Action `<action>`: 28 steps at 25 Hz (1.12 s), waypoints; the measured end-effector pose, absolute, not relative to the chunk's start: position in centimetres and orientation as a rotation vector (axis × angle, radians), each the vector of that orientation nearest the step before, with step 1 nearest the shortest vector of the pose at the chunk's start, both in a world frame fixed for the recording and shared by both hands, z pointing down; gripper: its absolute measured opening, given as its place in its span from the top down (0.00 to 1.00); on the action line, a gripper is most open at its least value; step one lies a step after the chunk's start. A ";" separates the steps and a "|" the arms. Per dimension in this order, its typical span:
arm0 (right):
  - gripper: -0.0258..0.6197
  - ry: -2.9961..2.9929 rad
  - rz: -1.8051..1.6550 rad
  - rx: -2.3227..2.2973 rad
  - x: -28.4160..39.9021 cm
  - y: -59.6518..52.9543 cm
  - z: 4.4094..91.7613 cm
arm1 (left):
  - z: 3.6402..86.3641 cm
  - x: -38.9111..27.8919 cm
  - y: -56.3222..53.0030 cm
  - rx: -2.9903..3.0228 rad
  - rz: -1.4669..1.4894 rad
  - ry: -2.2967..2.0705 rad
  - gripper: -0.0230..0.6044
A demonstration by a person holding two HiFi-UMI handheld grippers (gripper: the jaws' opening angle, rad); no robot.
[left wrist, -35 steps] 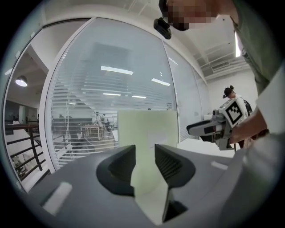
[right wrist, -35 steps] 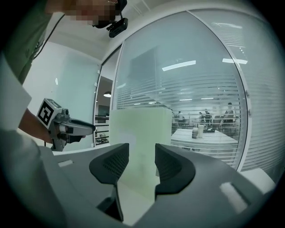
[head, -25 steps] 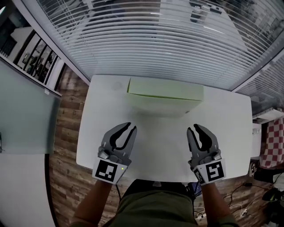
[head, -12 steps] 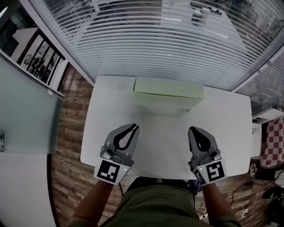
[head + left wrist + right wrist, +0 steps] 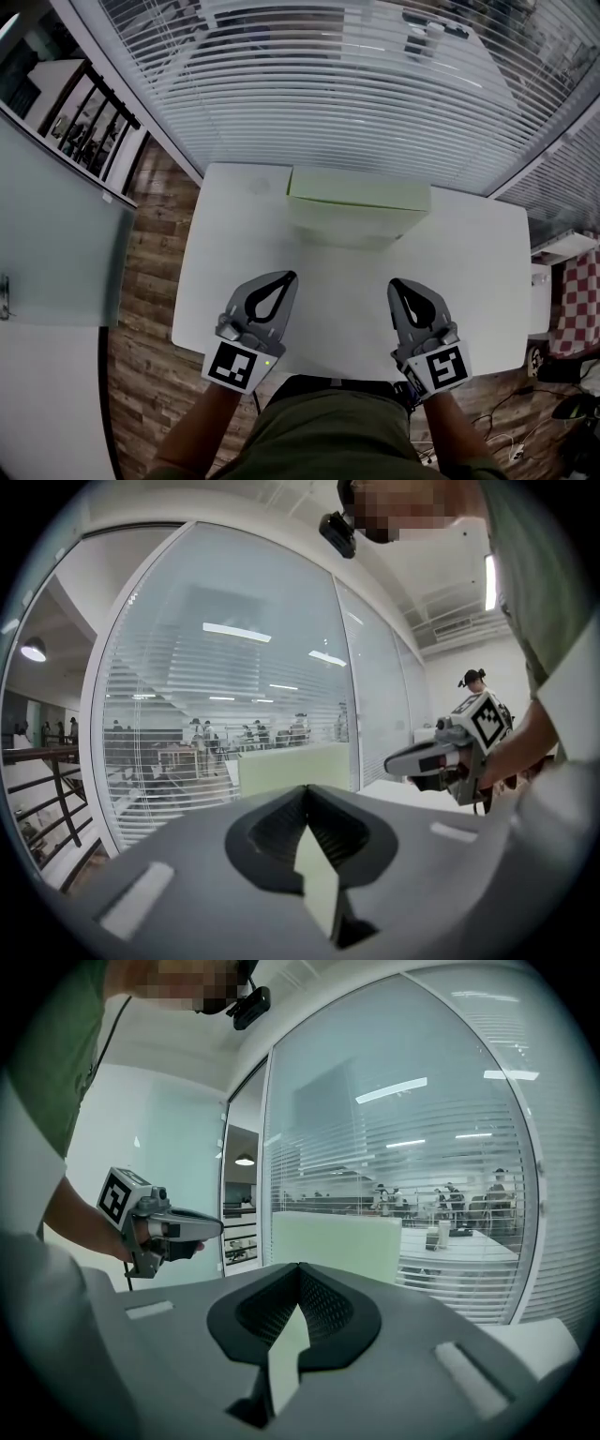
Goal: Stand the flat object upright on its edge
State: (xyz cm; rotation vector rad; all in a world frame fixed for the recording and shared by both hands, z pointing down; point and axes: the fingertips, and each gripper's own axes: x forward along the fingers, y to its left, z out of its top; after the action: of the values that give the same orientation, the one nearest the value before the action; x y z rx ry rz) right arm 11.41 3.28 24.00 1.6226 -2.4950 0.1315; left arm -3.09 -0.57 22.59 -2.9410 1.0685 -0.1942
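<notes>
A pale green flat box point(image 5: 356, 199) stands on its long edge at the far side of the white table point(image 5: 234, 244); it also shows ahead of the jaws as the box point(image 5: 291, 766) in the left gripper view and as the box point(image 5: 333, 1246) in the right gripper view. My left gripper point(image 5: 291, 276) hovers over the near left of the table, well short of the box. Its jaws have just closed with nothing between them. My right gripper point(image 5: 394, 282) is level with it on the near right, shut and empty.
A glass wall with slatted blinds point(image 5: 328, 84) rises just behind the table's far edge. Wooden floor point(image 5: 141, 262) lies to the left. A red-checked item point(image 5: 574, 300) sits off the table's right end. My body is at the near edge.
Both grippers' jaws have closed, from parted to shut, with nothing caught. The right gripper has drifted slightly left. The box has not moved on the table.
</notes>
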 end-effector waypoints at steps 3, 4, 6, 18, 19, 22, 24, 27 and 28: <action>0.94 -2.507 0.133 1.619 10.9 3.2 23.9 | 22.8 -3.2 -0.6 -2.943 -0.198 1.072 0.96; 0.94 -2.516 0.134 1.617 10.6 3.2 23.8 | 22.9 -3.3 -0.6 -2.944 -0.202 1.073 0.96; 0.94 -2.517 0.139 1.611 10.3 3.2 23.9 | 23.1 -3.5 -0.6 -2.947 -0.210 1.073 0.96; 0.94 -2.474 0.164 1.604 10.9 3.1 24.9 | 24.3 -3.1 -0.6 -2.966 -0.235 1.056 0.96; 0.94 -2.472 0.163 1.604 10.9 3.1 25.0 | 24.3 -3.1 -0.6 -2.970 -0.233 1.060 0.96; 0.94 -2.473 0.161 1.605 11.0 3.1 25.0 | 24.5 -3.1 -0.6 -2.979 -0.239 1.069 0.96; 0.94 -2.468 0.166 1.607 11.1 3.2 25.2 | 24.7 -3.0 -0.6 -2.978 -0.243 1.069 0.96; 0.94 -2.460 0.182 1.604 11.3 3.2 25.6 | 25.3 -3.0 -0.6 -2.980 -0.252 1.070 0.96; 0.94 -2.458 0.184 1.602 11.3 3.2 25.7 | 25.3 -3.0 -0.6 -2.982 -0.254 1.070 0.96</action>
State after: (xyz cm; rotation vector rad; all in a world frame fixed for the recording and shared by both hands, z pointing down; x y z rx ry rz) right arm 11.27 3.20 25.65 1.6022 -2.4584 0.1840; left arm -2.99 -0.59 25.26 -2.9822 1.0699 -0.2542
